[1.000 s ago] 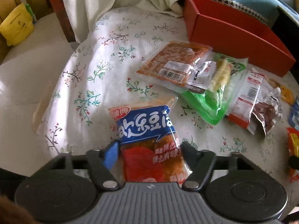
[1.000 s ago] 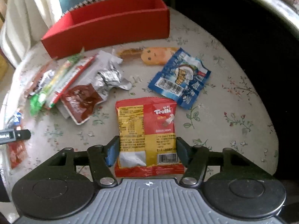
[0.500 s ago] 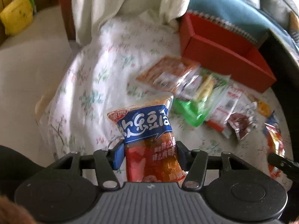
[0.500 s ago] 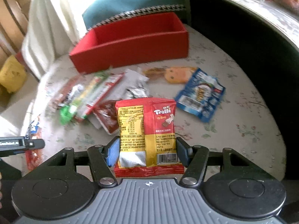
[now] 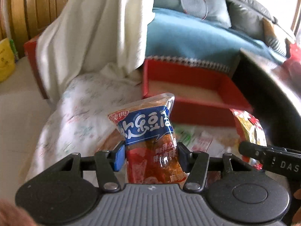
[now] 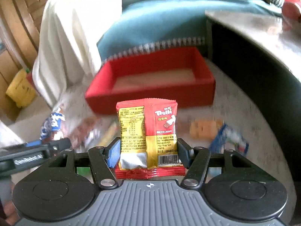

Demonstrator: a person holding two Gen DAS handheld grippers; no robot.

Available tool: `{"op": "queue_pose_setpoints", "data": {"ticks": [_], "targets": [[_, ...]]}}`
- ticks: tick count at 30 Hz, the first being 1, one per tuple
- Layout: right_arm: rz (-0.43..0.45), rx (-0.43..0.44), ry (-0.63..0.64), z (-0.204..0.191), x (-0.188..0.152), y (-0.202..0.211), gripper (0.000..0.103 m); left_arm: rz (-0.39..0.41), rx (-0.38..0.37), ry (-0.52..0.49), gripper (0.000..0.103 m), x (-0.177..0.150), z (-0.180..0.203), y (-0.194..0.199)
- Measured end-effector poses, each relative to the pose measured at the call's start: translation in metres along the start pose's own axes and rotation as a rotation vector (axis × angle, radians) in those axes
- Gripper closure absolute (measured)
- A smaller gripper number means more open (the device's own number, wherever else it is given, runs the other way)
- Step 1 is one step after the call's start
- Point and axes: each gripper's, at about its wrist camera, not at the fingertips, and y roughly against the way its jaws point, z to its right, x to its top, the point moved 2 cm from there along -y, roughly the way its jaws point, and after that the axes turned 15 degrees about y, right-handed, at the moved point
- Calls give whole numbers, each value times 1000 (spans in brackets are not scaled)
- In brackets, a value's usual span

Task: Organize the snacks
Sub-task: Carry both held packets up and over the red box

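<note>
two packets are up off the counter (image 6: 244, 98): our left tool (image 5: 150, 153) pinches the blue-and-red snack pouch (image 5: 148, 141), our right tool (image 6: 148, 153) pinches the red-and-yellow trolli packet (image 6: 147, 133). both hang in front of the red box (image 6: 150, 92), with the other snacks blurred on the floral cloth below.

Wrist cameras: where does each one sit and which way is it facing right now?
Left wrist: on the left tool, looking along its fingers, over its blue-labelled packet, at the red box; the right tool shows at right.
Right wrist: on the right tool, over its Trolli packet; the left tool shows at left.
Shared: the red box, both packets.
</note>
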Motion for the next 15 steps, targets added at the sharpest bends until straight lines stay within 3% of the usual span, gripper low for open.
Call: {"op": "queue_pose_setpoints", "data": {"ticks": [3, 15], "targets": [[59, -37, 9, 5, 17, -5, 34, 14, -25, -18, 55, 18, 15, -13], [103, -48, 9, 27, 53, -36, 34, 95, -17, -76, 55, 52, 49, -38]]}}
